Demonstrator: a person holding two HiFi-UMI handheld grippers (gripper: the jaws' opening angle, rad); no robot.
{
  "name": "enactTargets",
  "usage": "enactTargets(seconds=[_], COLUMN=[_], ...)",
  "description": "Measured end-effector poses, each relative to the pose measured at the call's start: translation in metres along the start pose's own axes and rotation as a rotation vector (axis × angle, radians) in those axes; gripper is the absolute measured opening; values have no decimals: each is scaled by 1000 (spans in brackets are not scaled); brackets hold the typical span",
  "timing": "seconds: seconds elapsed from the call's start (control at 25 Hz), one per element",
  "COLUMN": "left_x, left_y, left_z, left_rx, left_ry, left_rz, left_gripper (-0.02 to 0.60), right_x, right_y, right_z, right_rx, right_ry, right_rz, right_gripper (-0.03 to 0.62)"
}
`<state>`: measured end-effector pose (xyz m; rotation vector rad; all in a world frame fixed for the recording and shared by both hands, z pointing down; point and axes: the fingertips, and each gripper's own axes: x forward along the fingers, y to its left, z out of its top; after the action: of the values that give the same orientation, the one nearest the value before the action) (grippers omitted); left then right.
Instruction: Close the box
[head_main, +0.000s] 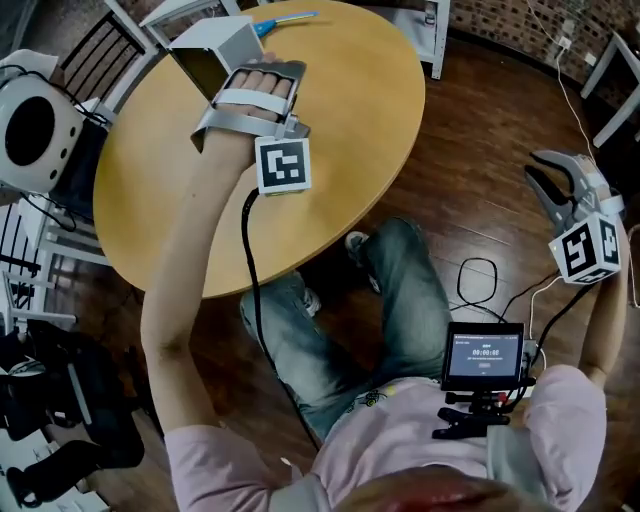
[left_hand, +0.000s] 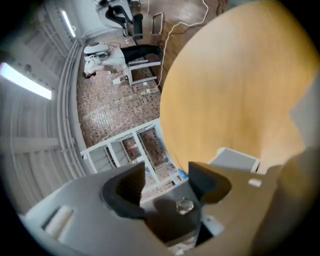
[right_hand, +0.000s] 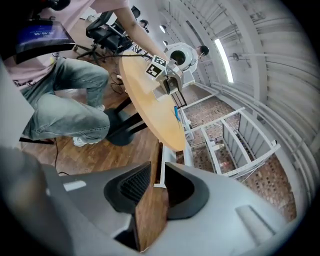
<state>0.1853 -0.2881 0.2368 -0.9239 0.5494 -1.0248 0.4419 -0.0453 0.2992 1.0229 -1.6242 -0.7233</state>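
Box (left_hand: 235, 161) in left gripper view: on table (left_hand: 240, 75) near its edge, just right of left gripper (left_hand: 165, 176); jaws spread, nothing between.
Right gripper view: right gripper (right_hand: 159, 187) jaws narrowly apart, empty, well off table over floor; box far ahead.
Head view: box at table's far edge, dark open face toward person; left gripper right beside it, contact unclear, clearly nearer.

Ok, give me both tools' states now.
Left tool: open, empty, at the box.
Right tool: slightly open, empty.
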Motion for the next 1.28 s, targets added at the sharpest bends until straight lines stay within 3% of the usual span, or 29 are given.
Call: enactTargets(seconds=[0.08, 0.16, 0.2, 0.28, 0.4, 0.44, 0.52, 0.68, 0.76, 0.8, 0.92, 1.08, 1.28], left_x=[-7, -34, -52, -86, -112, -112, -101, -73, -57, -53, -54, -46, -48], left_y=[-14, -16, -6, 13, 12, 5, -12, -44, -78, -87, -86, -94, -93], left_z=[-16, -18, -22, -43, -105, -129, -172, -216, -220, -221, -229, -240, -235], left_rx=[-53, -237, -402, -850, -1523, -1691, -1903, -2125, -2271, -2312, -2372, -2493, -2475], left_ry=[1, -61, -108, -241, -474, -508, -512, -568, -548, -534, -604, -643, -646], left_rz=[-55, -73, -27, 96, 229, 258, 298, 330, 282, 247, 227, 206, 222], left_gripper=[278, 278, 278, 278, 203, 174, 138, 129, 76, 89, 17, 17, 15], right_x=[2, 1, 0, 4, 30, 45, 92, 218, 277, 301, 349, 355, 337], right_y=[-8, -27, -40, -71, -113, -124, -141, -170, -179, -182, -187, -186, -174], right_z=[2, 20, 33, 61, 126, 150, 190, 265, 290, 299, 321, 342, 352], right_rx=[37, 113, 178, 357, 638, 741, 920, 1079, 1201, 1266, 1378, 1354, 1283], right_ry=[-29, -122, -192, -351, -731, -867, -1002, -959, -958, -955, -950, -965, -1008], right_rz=[-34, -126, -188, -288, -281, -247, -183, -118, -78, -59, -4, 44, 58], right_gripper=[89, 89, 89, 89, 89, 80, 5, 5, 5, 5, 5, 5, 5])
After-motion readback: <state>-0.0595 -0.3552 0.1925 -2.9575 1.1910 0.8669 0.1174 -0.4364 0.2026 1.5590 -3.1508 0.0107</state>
